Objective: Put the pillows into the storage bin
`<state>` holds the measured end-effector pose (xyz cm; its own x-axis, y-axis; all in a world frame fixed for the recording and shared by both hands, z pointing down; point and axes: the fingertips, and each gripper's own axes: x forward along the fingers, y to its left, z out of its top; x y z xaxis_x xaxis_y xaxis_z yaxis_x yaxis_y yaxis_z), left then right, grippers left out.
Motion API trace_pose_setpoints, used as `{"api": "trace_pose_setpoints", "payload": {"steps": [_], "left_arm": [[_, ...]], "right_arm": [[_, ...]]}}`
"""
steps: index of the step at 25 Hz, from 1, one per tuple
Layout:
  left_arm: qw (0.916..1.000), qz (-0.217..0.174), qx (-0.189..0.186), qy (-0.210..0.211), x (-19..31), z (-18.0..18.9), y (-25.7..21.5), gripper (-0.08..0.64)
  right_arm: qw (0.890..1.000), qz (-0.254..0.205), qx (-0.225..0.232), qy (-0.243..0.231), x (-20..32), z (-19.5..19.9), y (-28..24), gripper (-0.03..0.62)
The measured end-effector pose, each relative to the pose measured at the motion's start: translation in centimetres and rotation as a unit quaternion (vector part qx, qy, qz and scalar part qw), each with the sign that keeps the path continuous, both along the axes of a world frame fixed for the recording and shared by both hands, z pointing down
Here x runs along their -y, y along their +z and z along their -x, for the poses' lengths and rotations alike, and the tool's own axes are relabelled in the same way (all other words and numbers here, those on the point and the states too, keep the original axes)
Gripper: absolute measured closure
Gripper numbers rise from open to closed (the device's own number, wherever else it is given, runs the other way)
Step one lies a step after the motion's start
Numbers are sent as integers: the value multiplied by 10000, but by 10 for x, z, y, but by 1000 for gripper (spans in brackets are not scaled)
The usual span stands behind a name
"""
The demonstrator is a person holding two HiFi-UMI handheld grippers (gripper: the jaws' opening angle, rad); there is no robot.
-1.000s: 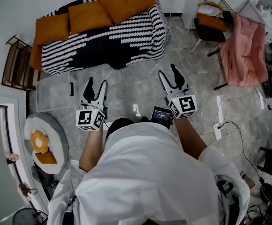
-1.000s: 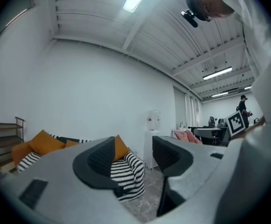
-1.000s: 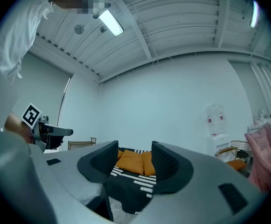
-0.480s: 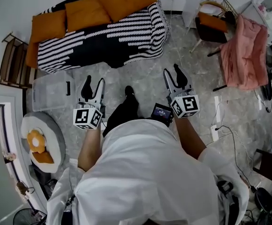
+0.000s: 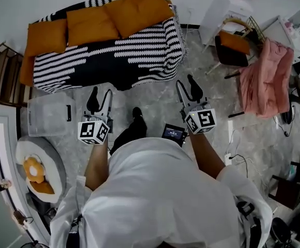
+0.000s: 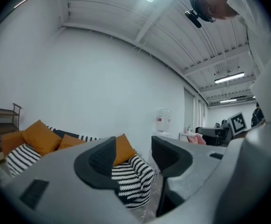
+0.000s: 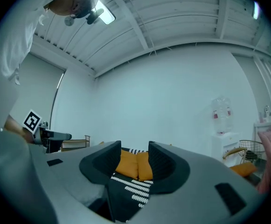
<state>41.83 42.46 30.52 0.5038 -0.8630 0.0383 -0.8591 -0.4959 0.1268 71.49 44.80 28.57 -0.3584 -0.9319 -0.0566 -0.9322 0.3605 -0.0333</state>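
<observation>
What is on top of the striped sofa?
Three orange pillows along the back of the striped sofa, another orange one at its left end. Anything under them is covered.

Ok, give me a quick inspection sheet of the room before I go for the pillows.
Surface: grey stone floor.
Job's things: three orange pillows on the striped sofa; clear storage bin on the floor, left.
Clutter: pet bed; pink cloth, right.
Grippers: left gripper open, empty; right gripper open, empty, jaws just closing slightly.
Cables: white cables on the floor, right.
Surroundings: wooden shelf, white wall.
</observation>
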Motion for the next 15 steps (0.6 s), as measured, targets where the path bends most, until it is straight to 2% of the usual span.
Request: {"api": "trace_pose_setpoints", "payload": {"steps": [9,15], "left_arm": [[9997,112,-8,205,145,6,-5,325],[9997,134,8,220,225,26,-4,325]], "right_arm": [[9999,151,-28,-2,147,13,-9,391],[9999,109,-54,52,231,26,-17,391]]}}
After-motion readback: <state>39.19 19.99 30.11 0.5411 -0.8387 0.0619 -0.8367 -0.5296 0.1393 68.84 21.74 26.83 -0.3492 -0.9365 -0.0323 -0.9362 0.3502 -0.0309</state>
